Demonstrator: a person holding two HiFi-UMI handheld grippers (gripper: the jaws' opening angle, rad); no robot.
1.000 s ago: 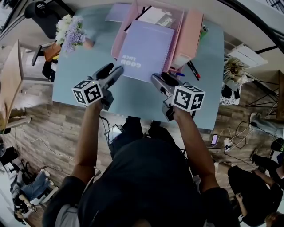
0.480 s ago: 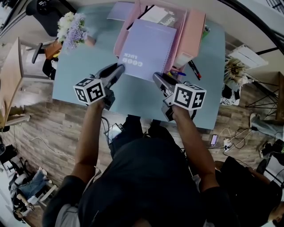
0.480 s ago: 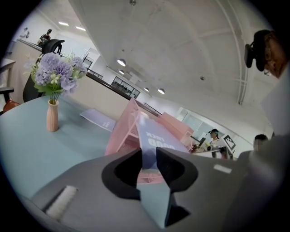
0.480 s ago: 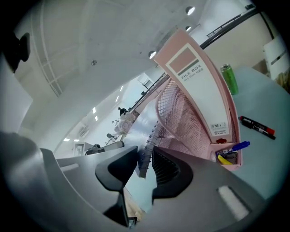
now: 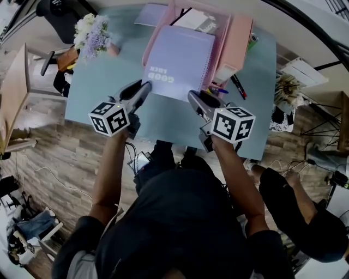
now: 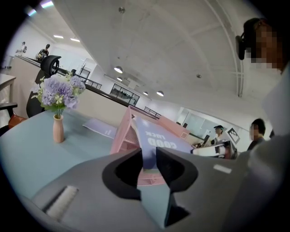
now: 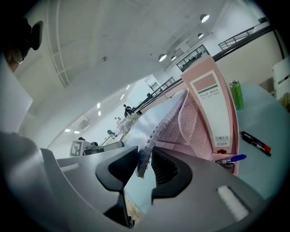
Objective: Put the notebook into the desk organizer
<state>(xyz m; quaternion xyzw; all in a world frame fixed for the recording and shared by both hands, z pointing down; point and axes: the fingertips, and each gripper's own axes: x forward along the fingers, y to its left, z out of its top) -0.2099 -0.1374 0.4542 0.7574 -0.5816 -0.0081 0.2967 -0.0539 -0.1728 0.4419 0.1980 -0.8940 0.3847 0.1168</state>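
A pale blue-green table [image 5: 98,82] stands on a wood-plank floor [image 5: 49,163]. At its far left corner is a small pink vase [image 6: 58,129] holding lilac and white flowers [image 5: 90,32]. Around the middle of the far edge stands a pink desk organizer [image 5: 240,38] with mesh sides. Just to its left, a thin lavender booklet [image 5: 148,14] lies flat on the top. On the organizer's right, a green can [image 7: 235,94] stands upright near the far right edge. A black-and-red marker [image 7: 255,142] lies on the bare surface nearer the front, and a blue pen [image 7: 231,158] lies close against the organizer's base.
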